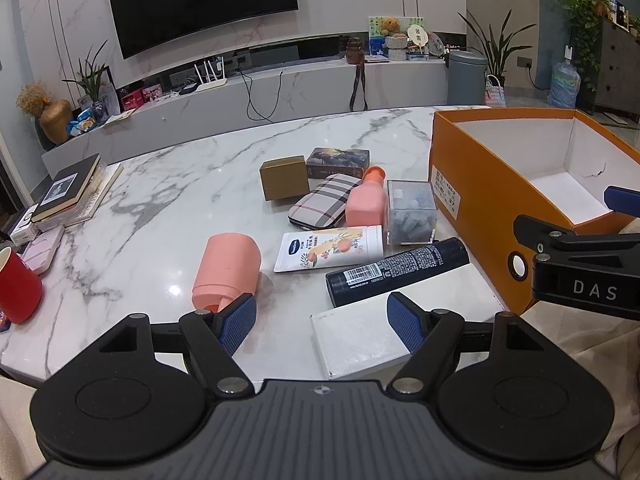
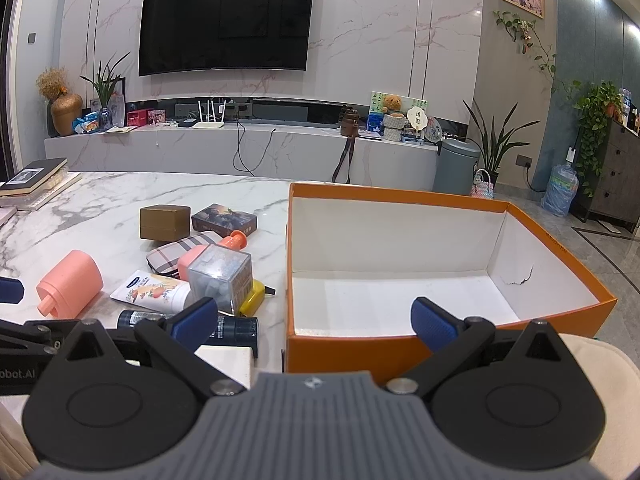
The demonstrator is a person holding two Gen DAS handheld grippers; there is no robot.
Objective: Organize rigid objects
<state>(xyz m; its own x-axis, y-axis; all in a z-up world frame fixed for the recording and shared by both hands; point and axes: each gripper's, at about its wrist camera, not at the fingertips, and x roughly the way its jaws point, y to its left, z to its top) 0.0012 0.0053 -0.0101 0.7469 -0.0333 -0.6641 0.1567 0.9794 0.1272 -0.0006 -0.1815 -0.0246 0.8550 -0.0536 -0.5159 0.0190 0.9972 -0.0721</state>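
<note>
Left gripper (image 1: pixel 321 322): jaws spread wide, and I hold nothing between them; the blue pads hang over the near table edge.
White flat box (image 1: pixel 384 328): lies just past my left jaws, its near part between the pads; I cannot tell whether the right-hand pad touches it.
Large pink cylinder (image 1: pixel 227 270): on its side just beyond my left-hand pad, its narrow neck close to the pad.
Black spray can (image 1: pixel 400 270): lies on its side ahead of the left jaws, against the white box's far edge.
Clutter further ahead: a printed white tube (image 1: pixel 330 247), a clear cube (image 1: pixel 411 212), a pink bottle (image 1: pixel 366 200), a plaid case (image 1: pixel 324 199), a tan box (image 1: pixel 284 177) and a dark printed box (image 1: pixel 338 163), all on the marble table (image 1: pixel 160 184).
Right gripper (image 2: pixel 316 322): jaws spread wide as well, gripping nothing; they straddle the near left corner of the orange box (image 2: pixel 560 256).
Orange box interior: white, with nothing in it that I see.
Right view only: a yellow item (image 2: pixel 254 298) tucked behind the clear cube.
Left view only: a red cup (image 1: pixel 16 286) far to the left of the jaws, and the right gripper's body beside the orange box.
</note>
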